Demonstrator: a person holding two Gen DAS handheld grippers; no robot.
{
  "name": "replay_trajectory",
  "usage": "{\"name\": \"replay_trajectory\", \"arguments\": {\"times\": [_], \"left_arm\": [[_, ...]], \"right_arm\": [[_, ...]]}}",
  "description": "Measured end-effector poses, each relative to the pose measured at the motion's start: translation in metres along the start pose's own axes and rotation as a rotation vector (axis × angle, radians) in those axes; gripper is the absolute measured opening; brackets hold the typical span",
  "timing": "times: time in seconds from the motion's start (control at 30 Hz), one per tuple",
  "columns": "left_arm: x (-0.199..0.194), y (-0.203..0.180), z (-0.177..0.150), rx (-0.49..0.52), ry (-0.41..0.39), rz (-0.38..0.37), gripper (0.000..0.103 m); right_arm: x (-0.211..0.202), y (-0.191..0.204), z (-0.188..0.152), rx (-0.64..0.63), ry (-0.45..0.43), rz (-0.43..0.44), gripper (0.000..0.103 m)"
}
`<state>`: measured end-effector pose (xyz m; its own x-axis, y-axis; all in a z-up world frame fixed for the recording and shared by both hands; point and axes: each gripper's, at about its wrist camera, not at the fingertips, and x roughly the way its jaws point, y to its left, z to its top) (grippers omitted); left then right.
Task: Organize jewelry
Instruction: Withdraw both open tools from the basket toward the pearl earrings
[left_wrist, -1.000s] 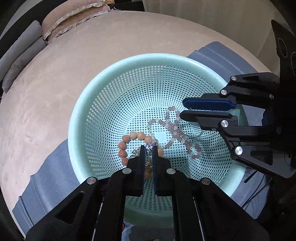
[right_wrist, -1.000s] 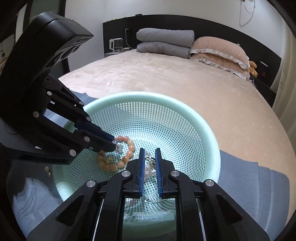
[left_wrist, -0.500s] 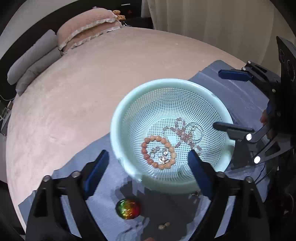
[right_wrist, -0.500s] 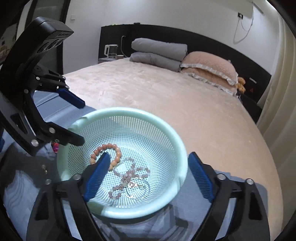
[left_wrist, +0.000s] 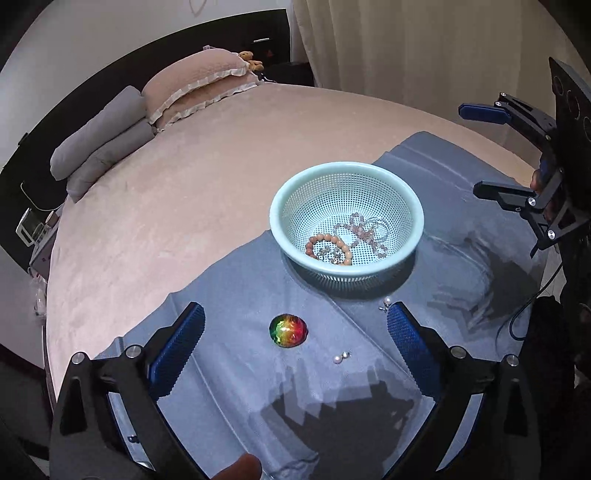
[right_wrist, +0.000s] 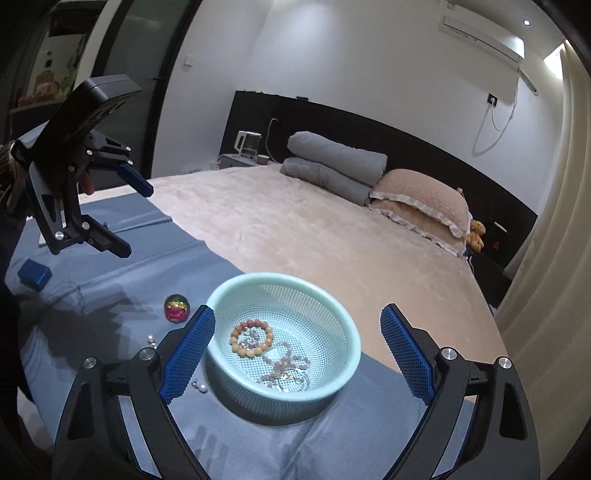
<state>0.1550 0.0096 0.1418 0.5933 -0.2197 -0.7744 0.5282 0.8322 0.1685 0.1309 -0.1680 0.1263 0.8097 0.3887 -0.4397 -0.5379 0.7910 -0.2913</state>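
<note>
A pale green mesh basket (left_wrist: 406, 192) (right_wrist: 347, 328) sits on a blue cloth (left_wrist: 240, 280) on the bed. In it lie an orange bead bracelet (left_wrist: 325, 240) (right_wrist: 251, 339) and a pale pink bead necklace (left_wrist: 364, 232) (right_wrist: 282, 363). A rainbow gem (left_wrist: 288, 330) (right_wrist: 177, 307) and small pearl earrings (left_wrist: 340, 357) (right_wrist: 199, 386) lie on the cloth beside the basket. My left gripper (left_wrist: 295, 336) (right_wrist: 129, 218) is open and empty, raised above the cloth. My right gripper (right_wrist: 297, 354) (left_wrist: 476, 147) is open and empty, raised above the basket.
A small blue jewelry box (right_wrist: 34, 273) sits on the cloth at the left. Pillows (left_wrist: 192, 86) and folded grey blankets (right_wrist: 332, 162) lie at the head of the bed. A curtain (left_wrist: 424, 48) hangs on the right side.
Both grippers were shut low inside the basket on jewelry; they have opened, left the bracelet and necklace in the basket, and pulled back and up.
</note>
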Motion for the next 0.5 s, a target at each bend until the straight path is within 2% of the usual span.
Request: {"name": "replay_trajectory", "arguments": {"times": [0.23, 0.5], "left_arm": [[0.017, -0.007, -0.038, -0.069, 0.042, -0.047, 0.097], [0.060, -0.028, -0.075, -0.060, 0.132, -0.101, 0.097]], "right_arm": [[0.000, 0.029, -0.031, 0.067, 0.033, 0.064, 0.087], [0.045, 0.057, -0.077, 0.171, 0.163, 0.174, 0.087]]}}
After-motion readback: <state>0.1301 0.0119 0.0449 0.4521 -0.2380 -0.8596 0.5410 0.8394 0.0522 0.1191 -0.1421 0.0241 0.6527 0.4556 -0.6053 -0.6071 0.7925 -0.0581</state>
